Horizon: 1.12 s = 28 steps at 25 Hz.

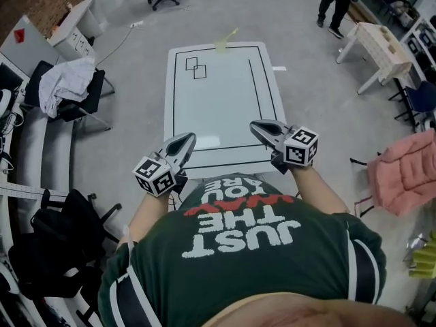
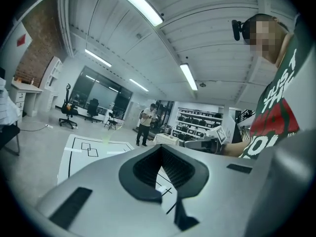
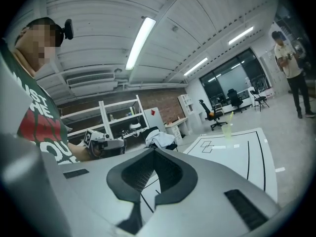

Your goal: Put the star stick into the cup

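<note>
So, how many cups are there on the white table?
1. The cup stands at the far edge of the table, the side away from the person. No other cup shows, and none seems hidden.

The right hand-held gripper (image 3: 155,152), jaws together, faces the distant cup (image 3: 226,131).

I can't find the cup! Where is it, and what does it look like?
Find the big white table with black lines. At its far edge, just past two small drawn squares, is the cup. Unlike the flat squares, it stands up, and it is pale yellow-green.
</note>
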Each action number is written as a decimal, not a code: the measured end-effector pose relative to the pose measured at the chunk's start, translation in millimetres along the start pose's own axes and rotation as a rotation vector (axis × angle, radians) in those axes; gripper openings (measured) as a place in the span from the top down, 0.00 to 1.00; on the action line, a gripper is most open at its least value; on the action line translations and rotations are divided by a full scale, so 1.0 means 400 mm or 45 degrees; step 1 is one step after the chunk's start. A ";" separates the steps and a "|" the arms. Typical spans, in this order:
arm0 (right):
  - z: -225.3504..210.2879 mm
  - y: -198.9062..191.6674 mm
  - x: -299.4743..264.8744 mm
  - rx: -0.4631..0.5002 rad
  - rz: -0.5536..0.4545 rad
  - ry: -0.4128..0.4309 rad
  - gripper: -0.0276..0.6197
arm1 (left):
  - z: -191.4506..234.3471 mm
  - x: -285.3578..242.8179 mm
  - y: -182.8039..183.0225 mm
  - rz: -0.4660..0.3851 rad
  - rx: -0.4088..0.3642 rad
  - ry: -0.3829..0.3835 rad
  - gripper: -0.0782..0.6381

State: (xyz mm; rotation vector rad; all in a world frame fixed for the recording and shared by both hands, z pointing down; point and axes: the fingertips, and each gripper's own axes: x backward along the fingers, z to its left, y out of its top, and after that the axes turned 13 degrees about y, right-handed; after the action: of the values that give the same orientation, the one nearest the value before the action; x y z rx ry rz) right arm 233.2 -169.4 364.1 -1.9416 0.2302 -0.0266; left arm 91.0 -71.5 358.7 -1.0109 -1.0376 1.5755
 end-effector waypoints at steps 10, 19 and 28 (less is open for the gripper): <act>0.048 0.005 -0.087 0.043 0.015 -0.037 0.91 | 0.055 0.016 0.014 -0.012 0.013 -0.097 0.88; 0.033 -0.005 -0.071 0.084 0.069 -0.060 0.91 | 0.056 0.007 0.013 -0.020 0.026 -0.089 0.88; 0.023 0.002 -0.081 0.087 0.082 -0.046 0.91 | 0.062 -0.003 0.024 -0.017 0.024 -0.083 0.88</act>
State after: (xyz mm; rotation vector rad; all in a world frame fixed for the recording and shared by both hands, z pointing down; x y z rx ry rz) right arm 202.4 -155.7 362.8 -1.8641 0.2644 0.0427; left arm 65.1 -78.0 357.1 -0.9431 -1.0699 1.6139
